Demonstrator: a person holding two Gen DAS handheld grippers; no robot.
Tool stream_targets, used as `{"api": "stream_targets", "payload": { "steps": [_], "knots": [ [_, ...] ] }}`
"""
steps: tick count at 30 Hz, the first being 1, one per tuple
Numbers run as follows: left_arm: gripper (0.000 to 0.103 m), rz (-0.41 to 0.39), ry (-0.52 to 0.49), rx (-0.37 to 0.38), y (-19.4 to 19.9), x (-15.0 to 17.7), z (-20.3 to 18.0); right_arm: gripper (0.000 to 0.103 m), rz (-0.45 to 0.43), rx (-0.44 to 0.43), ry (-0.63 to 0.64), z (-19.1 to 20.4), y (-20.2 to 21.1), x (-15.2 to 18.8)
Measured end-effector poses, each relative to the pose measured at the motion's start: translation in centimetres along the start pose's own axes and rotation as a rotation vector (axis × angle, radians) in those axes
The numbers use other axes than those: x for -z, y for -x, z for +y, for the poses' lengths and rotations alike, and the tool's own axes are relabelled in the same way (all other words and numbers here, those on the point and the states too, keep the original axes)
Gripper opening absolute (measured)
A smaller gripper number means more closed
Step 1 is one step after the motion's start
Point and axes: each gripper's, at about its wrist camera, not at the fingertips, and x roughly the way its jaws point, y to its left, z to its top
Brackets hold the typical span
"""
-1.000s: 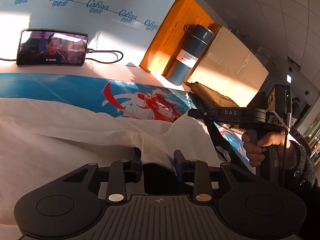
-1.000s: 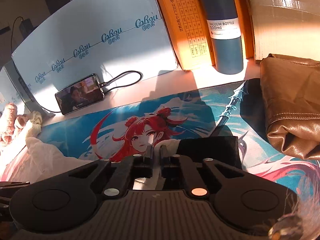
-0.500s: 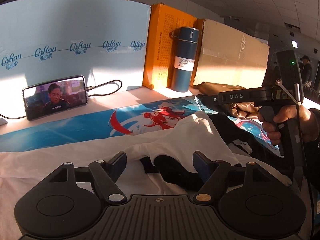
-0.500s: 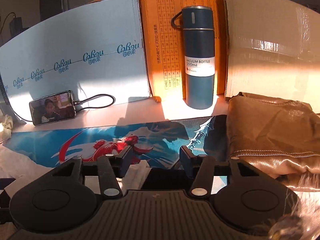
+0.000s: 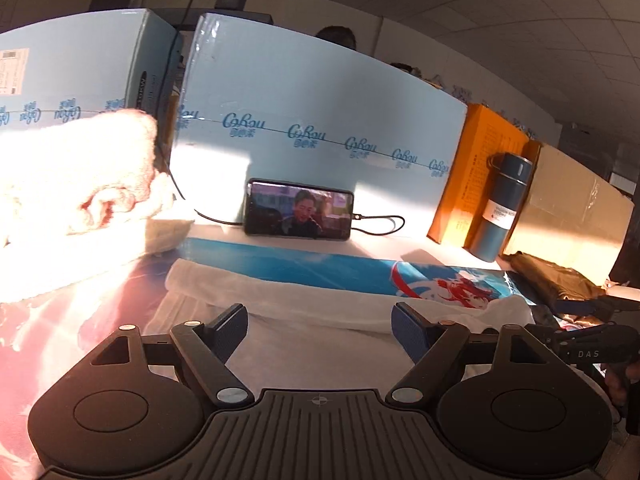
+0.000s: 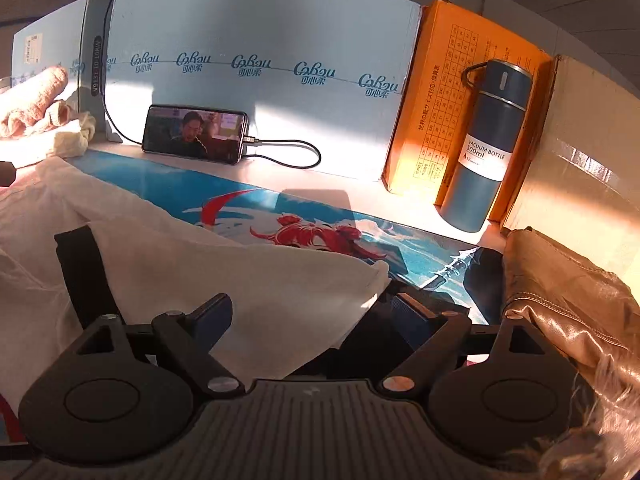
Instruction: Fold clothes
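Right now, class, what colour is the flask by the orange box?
The flask is dark blue with a white label, clearest in the right wrist view.

Left gripper (image 5: 320, 326) and right gripper (image 6: 310, 316) both hover with fingers spread wide, gripping nothing.

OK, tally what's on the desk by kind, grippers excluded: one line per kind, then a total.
Garments: 3, namely white T-shirt, brown leather jacket, cream knit
Boxes: 4, namely two pale blue, orange, plain cardboard
Vacuum bottle: 1
Phone: 1
Charging cable: 1
Printed desk mat: 1
Total: 11
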Motion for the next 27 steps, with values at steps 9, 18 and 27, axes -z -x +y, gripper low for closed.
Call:
{"api": "stream_targets", "payload": {
  "steps": [9,18,27],
  "knots": [
    [0.086,-0.096,-0.044,-0.029,4.0,-2.0,7.0,0.103,-0.289,-0.072,0.172,9.1,7.2,1.0],
    [0.08,0.104,-0.053,0.112,-3.3,-4.7,10.7,0.101,-0.329,-0.267,0.4,20.4,8.8,1.1],
    [0.08,0.227,-0.115,0.058,-9.6,-4.3,10.3,0.085,-0.267,-0.257,0.521,28.9,7.1,0.0]
  ]
}}
